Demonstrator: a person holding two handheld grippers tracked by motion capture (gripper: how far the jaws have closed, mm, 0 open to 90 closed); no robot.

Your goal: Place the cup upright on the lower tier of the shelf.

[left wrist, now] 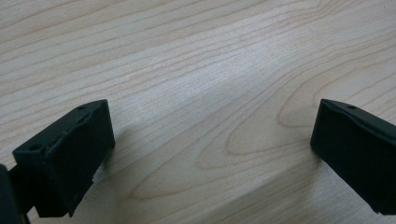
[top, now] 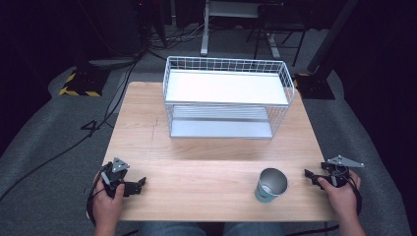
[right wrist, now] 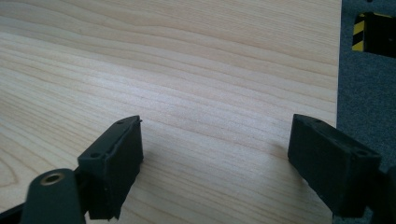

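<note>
1. Dark floor and cable runs framed the high view, with a pale wooden table (top: 206,147) below the camera. A white wire rack (top: 227,96) with two shelves stood at the table's far middle. My left gripper (top: 141,182) rested at the near left corner, gripped in my left hand (top: 107,202). My right gripper (top: 308,174) sat at the near right edge in my right hand (top: 342,194), pointing toward a teal cup (top: 271,185). That cup stood upright with its steel inside showing, near the right gripper's tips but apart from them. I could read no brand or writing on the cup or the rack.

2. From the left gripper view, my two black jaws stood wide apart with bare wood grain between them, and they held nothing.

3. From the right gripper view, my jaws were likewise spread wide over the table, empty. Grey carpet lay past the table's edge at the right, and a yellow-and-black striped base (right wrist: 373,28) sat in the upper corner.
</note>
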